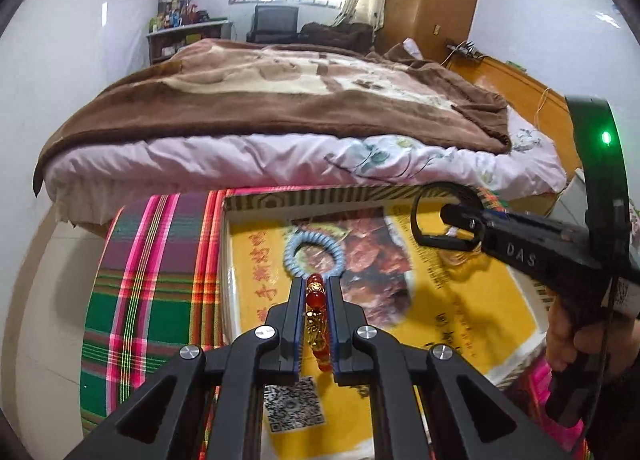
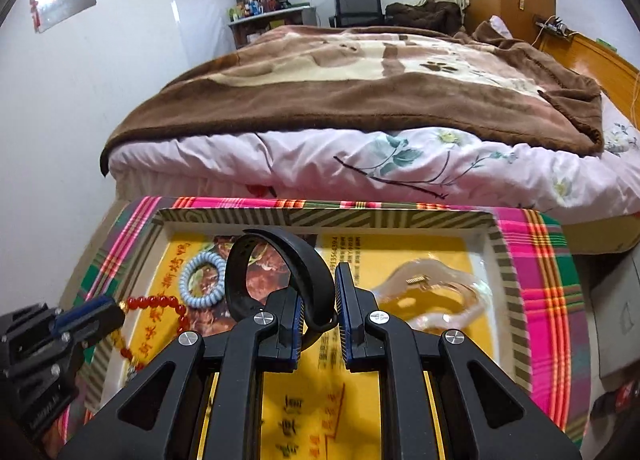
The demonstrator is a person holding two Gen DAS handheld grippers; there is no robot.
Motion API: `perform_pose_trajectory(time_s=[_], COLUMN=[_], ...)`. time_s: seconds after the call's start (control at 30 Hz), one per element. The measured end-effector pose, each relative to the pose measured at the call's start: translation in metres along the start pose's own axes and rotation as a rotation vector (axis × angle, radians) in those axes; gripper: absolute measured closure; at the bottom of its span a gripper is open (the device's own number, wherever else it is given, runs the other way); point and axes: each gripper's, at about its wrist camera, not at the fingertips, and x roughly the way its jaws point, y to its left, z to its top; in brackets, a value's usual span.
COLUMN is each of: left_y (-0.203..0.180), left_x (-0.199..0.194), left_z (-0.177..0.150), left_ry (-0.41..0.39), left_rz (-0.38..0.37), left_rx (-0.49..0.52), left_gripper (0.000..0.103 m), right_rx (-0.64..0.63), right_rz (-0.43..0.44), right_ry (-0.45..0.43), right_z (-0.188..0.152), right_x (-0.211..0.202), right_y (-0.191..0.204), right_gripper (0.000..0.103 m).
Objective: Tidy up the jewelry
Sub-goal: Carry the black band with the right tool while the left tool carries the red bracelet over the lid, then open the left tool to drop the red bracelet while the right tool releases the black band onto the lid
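Both pairs of tongs hang over a shallow cardboard box lid [image 2: 496, 248] with a striped rim and a yellow printed food picture inside, which sits on a bright plaid cloth [image 1: 152, 292] at the foot of a bed with a brown blanket [image 2: 360, 92]. The left gripper [image 1: 316, 288] has its jaws almost together, pinched on a red and gold bead bracelet [image 1: 316, 324] that runs down between its fingers and dangles over the lid's left edge. The right gripper [image 2: 318, 292] is nearly closed too, nipping the band of a black rubber wristband [image 2: 280, 256], whose loop stands up above the fingers. Lying loose in the lid are a pale blue coiled hair tie [image 2: 202, 280], just beyond the beads, and a clear plastic hair claw [image 2: 436, 292] over on the right side. A hand [image 1: 568, 340] grips the right tool's handle.
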Motion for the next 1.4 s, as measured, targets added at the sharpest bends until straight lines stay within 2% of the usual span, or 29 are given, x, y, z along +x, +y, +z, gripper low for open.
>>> perform_pose_trajectory(time_s=[0.1,0.3,0.5,0.8,0.83,0.87,0.97,1.1,1.4], left_y=[0.002,0.006,0.006,0.008,0.008,0.009,0.009,0.008,0.002], left_x=[0.013,0.028,0.034,0.038,0.038,0.038,0.036,0.032,0.018], left_z=[-0.005,-0.012,-0.015,-0.018,-0.018,-0.018,-0.018,-0.018,-0.018], left_ry=[0.038,0.078,0.092,0.114,0.113,0.114,0.104,0.098,0.074], left_rz=[0.032,0.032,0.032,0.045,0.046,0.05,0.046,0.052,0.053], left_rx=[0.026,0.016,0.015,0.001,0.0,-0.002,-0.003,-0.002,0.006], left_gripper=[0.093,0.093,0.093,0.091,0.085,0.075,0.061,0.06,0.049], right_rx=[-0.005,-0.015,-0.028,-0.008,-0.013,-0.017,-0.021,-0.016,-0.019], right_rz=[-0.017,-0.022,-0.037,-0.038,-0.038,-0.037,-0.042,-0.048,-0.027], right_ry=[0.019,0.074,0.129,0.149,0.151,0.153,0.152,0.144,0.099], right_z=[0.005,0.009,0.01,0.009,0.01,0.01,0.011,0.01,0.011], right_x=[0.012,0.032,0.048,0.055,0.056,0.056,0.057,0.055,0.034], right_y=[0.001,0.004,0.007,0.002,0.002,0.002,0.003,0.003,0.005], right_gripper=[0.088,0.088,0.088,0.088,0.088,0.088,0.087,0.082,0.073])
